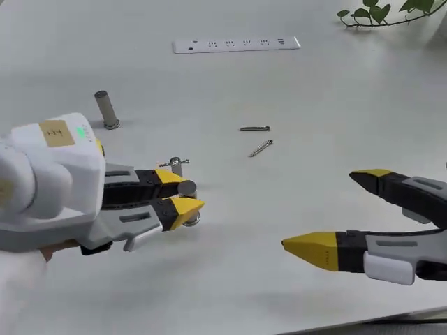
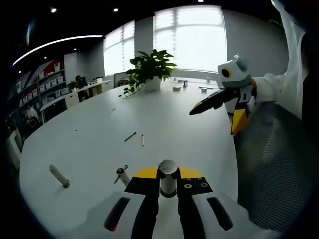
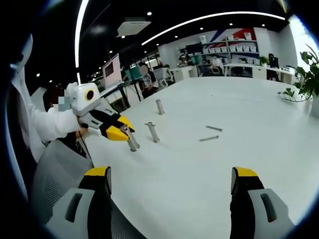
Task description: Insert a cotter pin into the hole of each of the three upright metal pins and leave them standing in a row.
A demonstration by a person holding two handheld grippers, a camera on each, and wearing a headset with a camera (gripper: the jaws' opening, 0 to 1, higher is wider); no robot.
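Clamped in the left gripper (image 1: 193,194), low at the left of the head view: the near pin (image 1: 186,187), upright, round top just above the yellow jaw tips, flanged base down at the tabletop (image 1: 230,286). Jaws pressed against its sides, one on each side. Same hold in the left gripper view: near pin (image 2: 168,175) upright between the black jaws, top toward the camera.

Just beyond the left gripper, close but apart from it: the middle pin (image 1: 177,167), standing, with the fitted cotter (image 1: 170,163) through the hole near its top and sticking out to either side. Further back and to the left, well apart from both: the far pin (image 1: 105,109), standing on its flange.

Out on open tabletop to the right of the pins: two loose ones lying flat, near each other, not touching. Roughly crosswise: the back cotter (image 1: 255,129). Slanted, just nearer the person: the front cotter (image 1: 262,148).

At the lower right of the head view: the right gripper (image 1: 336,209), gripping nothing, jaws spread wide, yellow tips well apart. Same wide gap in the right gripper view, and beyond it the left gripper (image 3: 125,130) on the near pin (image 3: 132,143), then the middle pin (image 3: 152,131) and the far pin (image 3: 159,106) in a loose line leading away, with the loose cotters off to the right.

Along the far side of the tabletop: a white power strip (image 1: 236,45). At the top right corner of the head view: a plant (image 1: 380,12)
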